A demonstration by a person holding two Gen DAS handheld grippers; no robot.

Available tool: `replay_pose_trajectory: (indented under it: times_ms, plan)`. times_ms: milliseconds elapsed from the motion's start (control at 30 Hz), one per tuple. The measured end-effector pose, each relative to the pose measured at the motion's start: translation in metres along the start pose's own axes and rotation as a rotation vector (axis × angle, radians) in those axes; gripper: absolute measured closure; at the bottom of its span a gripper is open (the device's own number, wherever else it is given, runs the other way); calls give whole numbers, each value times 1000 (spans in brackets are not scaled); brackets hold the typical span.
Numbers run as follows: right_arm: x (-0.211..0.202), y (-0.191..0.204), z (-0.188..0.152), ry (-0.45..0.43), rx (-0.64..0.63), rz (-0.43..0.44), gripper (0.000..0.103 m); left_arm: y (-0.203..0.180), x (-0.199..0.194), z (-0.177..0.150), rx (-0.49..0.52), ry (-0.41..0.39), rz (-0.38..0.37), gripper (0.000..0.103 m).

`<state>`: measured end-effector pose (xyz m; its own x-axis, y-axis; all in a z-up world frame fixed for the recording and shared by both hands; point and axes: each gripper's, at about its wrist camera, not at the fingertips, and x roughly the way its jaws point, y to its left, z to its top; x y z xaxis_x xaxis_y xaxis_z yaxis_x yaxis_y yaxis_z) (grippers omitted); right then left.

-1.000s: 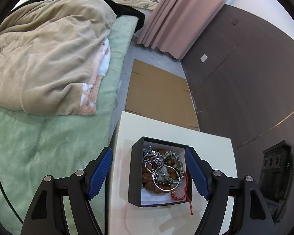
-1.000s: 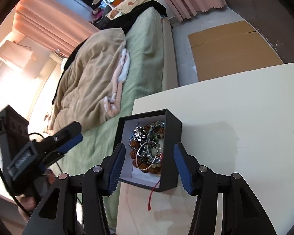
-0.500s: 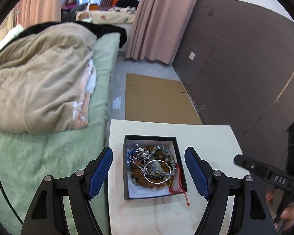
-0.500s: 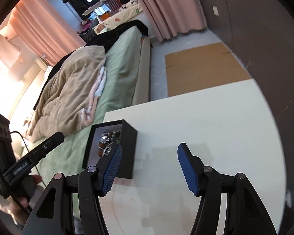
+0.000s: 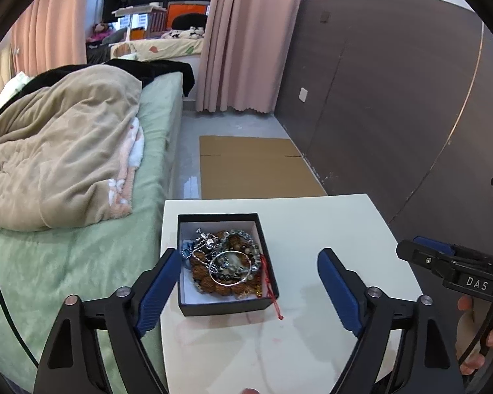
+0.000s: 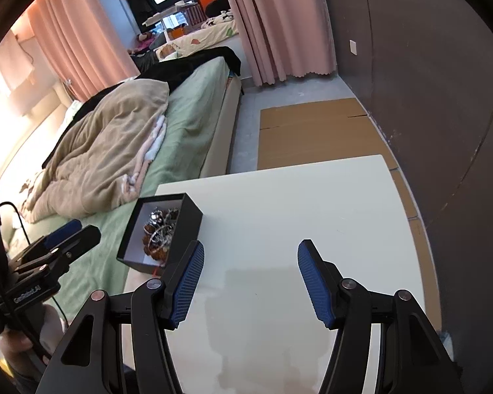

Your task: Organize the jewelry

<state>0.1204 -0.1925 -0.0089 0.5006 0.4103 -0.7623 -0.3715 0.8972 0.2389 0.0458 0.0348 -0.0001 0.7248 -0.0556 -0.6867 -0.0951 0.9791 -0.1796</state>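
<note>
A black open box (image 5: 225,307) with a white lining stands on the left part of a white table (image 5: 328,229). It holds a tangle of jewelry (image 5: 225,264): brown bead bracelets, silver chains, a silver bangle, and a red cord hanging over the front right rim. My left gripper (image 5: 249,287) is open and empty, raised in front of the box. My right gripper (image 6: 249,280) is open and empty over bare table, to the right of the box (image 6: 184,221). Each gripper shows at the edge of the other's view.
A bed with a green sheet (image 5: 33,262) and a beige blanket (image 5: 59,151) runs along the table's left side. Flat cardboard (image 5: 256,167) lies on the floor beyond the table. A dark wall panel (image 5: 394,98) stands to the right.
Both grippers have pulled back and up from the box. The right gripper has swung right, away from the box, to over bare table. The box and jewelry have not moved.
</note>
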Motion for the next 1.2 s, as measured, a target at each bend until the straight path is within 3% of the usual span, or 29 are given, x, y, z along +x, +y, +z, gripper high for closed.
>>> replay_pose_trajectory:
  times_ms: [100, 267, 467, 733, 1200]
  plan:
    - [-8, 1, -2, -7, -14, -23, 39, -8, -5, -5, 30, -15, -12, 10]
    - [-25, 7, -11, -52, -54, -65, 16, -17, -17, -13, 54, -57, -36, 0]
    - [-30, 12, -19, -54, -78, -74, 0, -21, -31, -22, 86, -97, -27, 0]
    - [-34, 11, -23, -82, -45, -50, 0, -19, -48, -26, 80, -149, -27, 0]
    - [-35, 21, -21, -96, -59, -19, 0, -19, -53, -19, 79, -156, -6, 0]
